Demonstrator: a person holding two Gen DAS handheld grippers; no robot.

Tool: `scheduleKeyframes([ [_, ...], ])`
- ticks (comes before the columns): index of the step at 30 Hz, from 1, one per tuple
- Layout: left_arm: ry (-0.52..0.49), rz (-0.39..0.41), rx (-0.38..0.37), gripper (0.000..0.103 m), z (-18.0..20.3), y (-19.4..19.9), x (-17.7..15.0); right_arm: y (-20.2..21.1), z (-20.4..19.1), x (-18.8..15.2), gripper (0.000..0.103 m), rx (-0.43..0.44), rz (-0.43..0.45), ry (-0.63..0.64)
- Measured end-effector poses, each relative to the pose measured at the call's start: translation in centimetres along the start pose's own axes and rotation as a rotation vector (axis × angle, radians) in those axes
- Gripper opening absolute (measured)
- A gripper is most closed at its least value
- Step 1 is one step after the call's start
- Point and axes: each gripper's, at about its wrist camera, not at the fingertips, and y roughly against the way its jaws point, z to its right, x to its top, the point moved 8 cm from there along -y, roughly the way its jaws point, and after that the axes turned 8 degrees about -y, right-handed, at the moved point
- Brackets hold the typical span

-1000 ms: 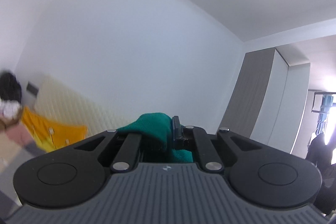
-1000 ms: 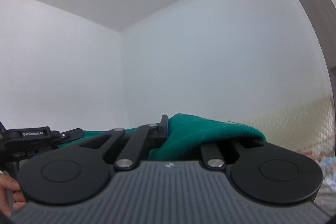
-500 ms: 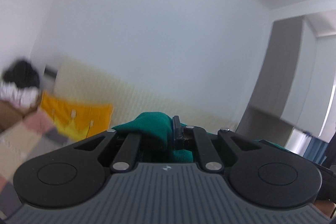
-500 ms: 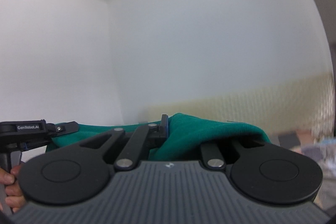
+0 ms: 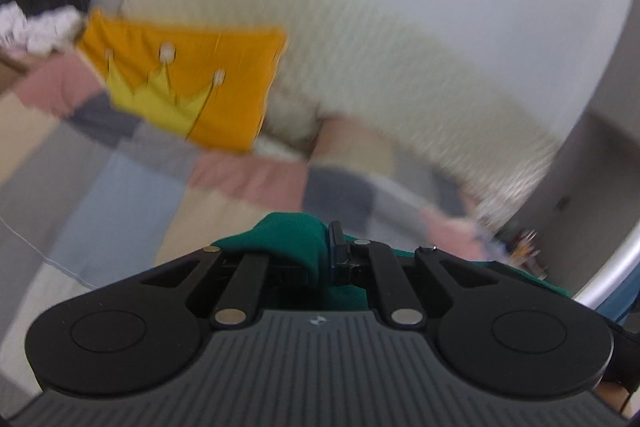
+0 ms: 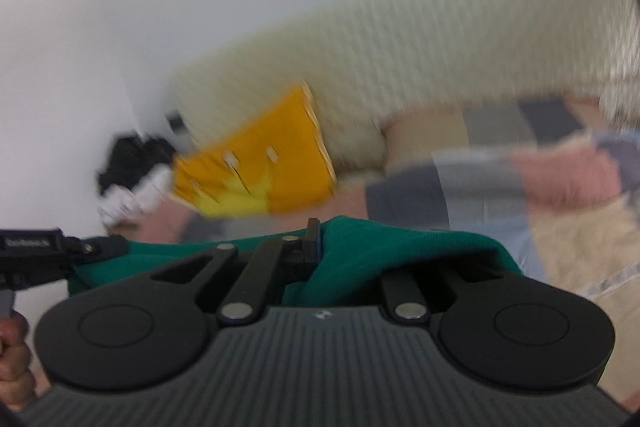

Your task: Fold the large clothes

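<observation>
A green garment (image 5: 288, 239) is pinched in my left gripper (image 5: 326, 251), bunched over the left finger and hanging below. My right gripper (image 6: 316, 247) is shut on the same green garment (image 6: 400, 247), which drapes over its right finger and stretches left to the other gripper (image 6: 36, 255) at the frame's left edge. Both grippers hold the cloth up in the air above a bed with a patchwork cover (image 5: 132, 195). Both views are motion-blurred.
An orange cushion with a yellow crown (image 5: 188, 83) leans on the cream headboard (image 5: 400, 75); it also shows in the right wrist view (image 6: 260, 167). A dark and white pile (image 5: 40, 11) lies at the bed's far left. A grey wardrobe (image 5: 600, 167) stands right.
Both grippers have tilted down from facing wall and ceiling to facing the bed, still holding the green garment. The bed and cushion have come into view.
</observation>
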Motion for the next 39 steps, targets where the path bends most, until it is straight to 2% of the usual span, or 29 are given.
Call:
scheduleKeyframes([
  [1,-0.002,-0.037,0.006,0.011,-1.5,-3.8,-1.1,-3.0,1.5,-1.8,0.011,-0.014,-0.035,-0.009],
  [4,0.002,-0.131,0.008,0.011,-5.2,-13.2,-4.6,-8.4,4.7,-7.1,0.011,-0.054,-0.107,-0.006],
  [9,-0.002,-0.225,0.026,0.014,-9.3,-23.0,-8.1,-11.7,7.4,-10.4,0.011,-0.093,-0.213,-0.071],
  [11,-0.002,-0.255,0.028,0.014,-9.1,-22.1,-8.6,-12.8,8.3,-11.7,0.011,-0.102,-0.251,-0.088],
  [13,0.002,-0.294,0.030,0.014,-9.4,-22.9,-9.6,-13.6,9.2,-13.2,0.011,-0.111,-0.286,-0.120],
  [16,0.003,-0.318,0.035,0.015,-9.6,-23.4,-10.8,-13.8,10.2,-14.2,0.011,-0.096,-0.271,-0.155],
  [20,-0.013,-0.333,0.037,0.015,-9.4,-23.5,-10.4,-14.1,9.9,-14.4,0.011,-0.113,-0.281,-0.135],
  [23,-0.032,-0.337,0.049,0.018,-8.5,-22.3,-9.7,-14.5,9.7,-14.5,0.015,-0.130,-0.288,-0.138],
  [24,-0.045,-0.343,0.054,0.022,-8.3,-22.2,-9.6,-14.6,9.6,-14.5,0.016,-0.132,-0.287,-0.137],
  [26,-0.045,-0.353,0.039,0.048,-7.9,-21.5,-9.4,-14.3,9.2,-14.3,0.016,-0.128,-0.290,-0.143],
  [28,-0.031,-0.351,0.012,0.059,-7.5,-20.8,-9.2,-13.7,8.8,-13.8,0.018,-0.121,-0.285,-0.148],
  [29,-0.037,-0.345,0.021,0.065,-7.4,-20.3,-9.0,-13.4,8.6,-13.5,0.020,-0.121,-0.286,-0.148],
  [30,-0.042,-0.343,0.025,0.068,-7.1,-19.8,-8.8,-13.1,8.4,-13.3,0.027,-0.122,-0.288,-0.150],
  [31,-0.046,-0.344,0.018,0.072,-6.9,-19.3,-8.7,-12.7,8.2,-13.2,0.039,-0.121,-0.291,-0.155],
  [33,-0.055,-0.342,0.001,0.073,-6.2,-18.1,-8.4,-11.6,7.6,-12.9,0.058,-0.118,-0.295,-0.156],
  [34,-0.065,-0.336,0.000,0.073,-5.9,-17.4,-8.3,-10.8,7.1,-12.7,0.064,-0.113,-0.290,-0.150],
  [39,-0.105,-0.298,0.007,0.074,-4.3,-12.2,-8.1,-6.1,5.0,-11.9,0.063,-0.089,-0.260,-0.128],
])
